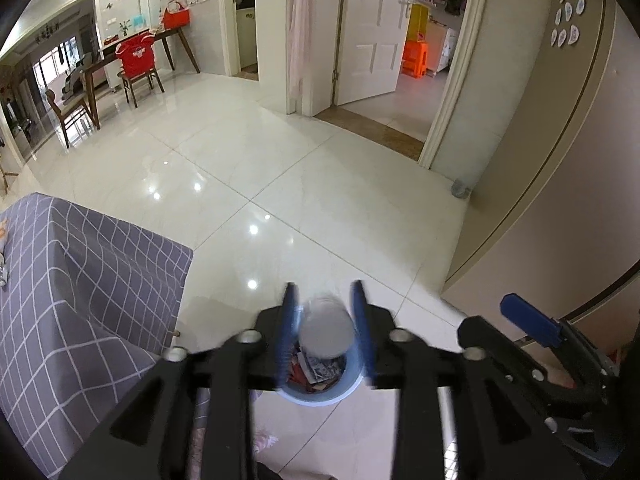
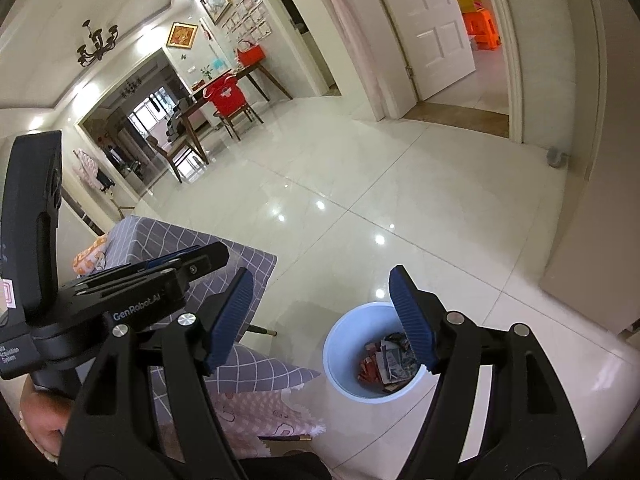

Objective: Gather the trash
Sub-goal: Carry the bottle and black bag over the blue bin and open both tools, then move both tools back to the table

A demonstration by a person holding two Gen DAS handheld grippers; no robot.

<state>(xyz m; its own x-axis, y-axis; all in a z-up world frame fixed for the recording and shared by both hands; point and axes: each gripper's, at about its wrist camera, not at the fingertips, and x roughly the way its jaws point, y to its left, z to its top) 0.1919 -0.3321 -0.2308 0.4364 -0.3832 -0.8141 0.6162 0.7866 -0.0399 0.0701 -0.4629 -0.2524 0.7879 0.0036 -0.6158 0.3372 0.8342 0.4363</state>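
Blurred grey-white ball of trash (image 1: 327, 330) sits btwn the left tool (image 1: 325, 300) fingers, directly over the pale blue bin (image 2: 340, 354) on the floor; can't tell if fingers touch it or it's loose. Bin holds wrappers (image 2: 386, 362). Right tool (image 2: 322, 308) spread wide, nothing in it, above the bin's rim. Grey checked surface (image 1: 80, 280) just left of bin.

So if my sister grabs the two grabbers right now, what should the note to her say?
Left gripper: fingers apart, a blurry grey-white round piece between them, right above the bin; whether it is gripped or falling is unclear.
Right gripper: open, holding nothing, beside the bin.
The pale blue bin stands on the floor by the grey checked cloth, with wrappers already inside.
Left to do: see that the piece lands in the bin, then look for more trash.
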